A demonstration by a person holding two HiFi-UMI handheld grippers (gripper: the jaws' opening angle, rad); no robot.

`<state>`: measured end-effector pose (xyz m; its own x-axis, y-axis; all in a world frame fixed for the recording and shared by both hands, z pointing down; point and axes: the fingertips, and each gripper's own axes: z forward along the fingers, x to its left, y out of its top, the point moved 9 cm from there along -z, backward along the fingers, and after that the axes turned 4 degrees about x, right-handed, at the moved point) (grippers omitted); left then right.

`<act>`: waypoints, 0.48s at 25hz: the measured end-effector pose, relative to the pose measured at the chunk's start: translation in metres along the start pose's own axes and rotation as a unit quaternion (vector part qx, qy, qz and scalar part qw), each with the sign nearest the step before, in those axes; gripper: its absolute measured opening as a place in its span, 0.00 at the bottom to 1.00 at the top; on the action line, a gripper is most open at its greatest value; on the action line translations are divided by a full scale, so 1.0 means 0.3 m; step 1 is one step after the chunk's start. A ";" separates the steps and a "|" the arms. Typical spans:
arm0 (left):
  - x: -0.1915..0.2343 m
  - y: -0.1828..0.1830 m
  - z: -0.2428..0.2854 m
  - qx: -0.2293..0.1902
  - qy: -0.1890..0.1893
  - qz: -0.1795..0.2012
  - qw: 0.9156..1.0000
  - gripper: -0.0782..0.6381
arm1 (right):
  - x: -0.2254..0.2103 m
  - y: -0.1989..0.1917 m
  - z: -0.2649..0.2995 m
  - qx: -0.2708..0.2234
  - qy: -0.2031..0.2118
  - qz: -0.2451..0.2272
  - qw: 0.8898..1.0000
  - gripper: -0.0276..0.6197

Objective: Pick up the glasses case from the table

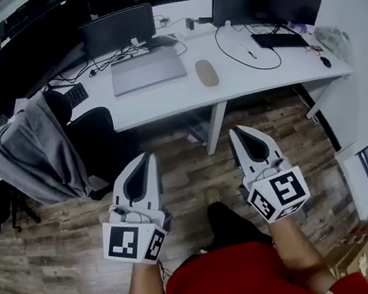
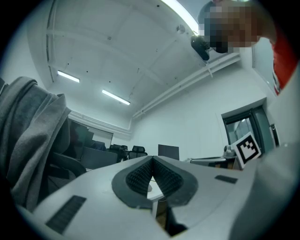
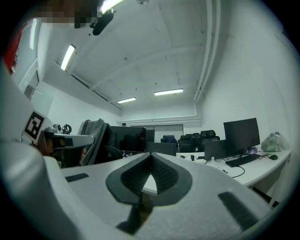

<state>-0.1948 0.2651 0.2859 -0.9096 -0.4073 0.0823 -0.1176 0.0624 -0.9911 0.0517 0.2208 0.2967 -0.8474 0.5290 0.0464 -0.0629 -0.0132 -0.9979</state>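
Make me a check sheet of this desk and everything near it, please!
Surface: white table, things mostly toward its back.
Job's things: glasses case lies on the table, untouched.
Clutter: closed laptop, keyboard, mouse, monitors.
Tongs: left tongs and right tongs are both shut, empty, short of the table.
Cables: black cable loops right of the case.
Surroundings: chair with grey jacket, wooden floor.

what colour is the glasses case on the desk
The glasses case is pale beige; it shows best in the head view.
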 end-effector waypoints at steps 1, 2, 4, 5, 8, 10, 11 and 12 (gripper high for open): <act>0.016 -0.007 0.023 0.001 0.002 0.001 1.000 0.12 | -0.019 -0.007 0.033 0.001 -0.002 0.000 1.000 0.05; 0.032 -0.014 0.051 0.002 0.005 0.003 1.000 0.12 | -0.041 -0.014 0.068 0.001 -0.003 0.001 1.000 0.05; 0.065 -0.030 0.121 0.004 0.009 0.005 1.000 0.12 | -0.092 -0.030 0.145 0.001 -0.005 0.000 1.000 0.05; 0.082 -0.038 0.163 0.005 0.011 0.006 1.000 0.12 | -0.121 -0.040 0.186 0.002 -0.006 -0.001 1.000 0.05; 0.135 -0.060 0.312 0.009 0.019 0.006 1.000 0.12 | -0.225 -0.072 0.323 0.010 -0.007 -0.009 1.000 0.05; 0.170 -0.075 0.427 0.014 0.026 0.007 1.000 0.12 | -0.307 -0.090 0.420 0.020 -0.007 -0.008 1.000 0.07; 0.186 -0.084 0.487 0.017 0.030 0.008 0.999 0.12 | -0.350 -0.103 0.468 0.025 -0.008 -0.005 1.000 0.08; 0.202 -0.093 0.547 0.020 0.034 0.010 0.999 0.12 | -0.393 -0.117 0.516 0.031 -0.008 -0.002 0.999 0.09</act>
<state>-0.1812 0.0891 0.3012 -0.9368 -0.3429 0.0690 -0.0853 0.0326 -0.9958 0.0722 0.0276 0.3331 -0.8551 0.5160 0.0514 -0.0980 -0.0636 -0.9932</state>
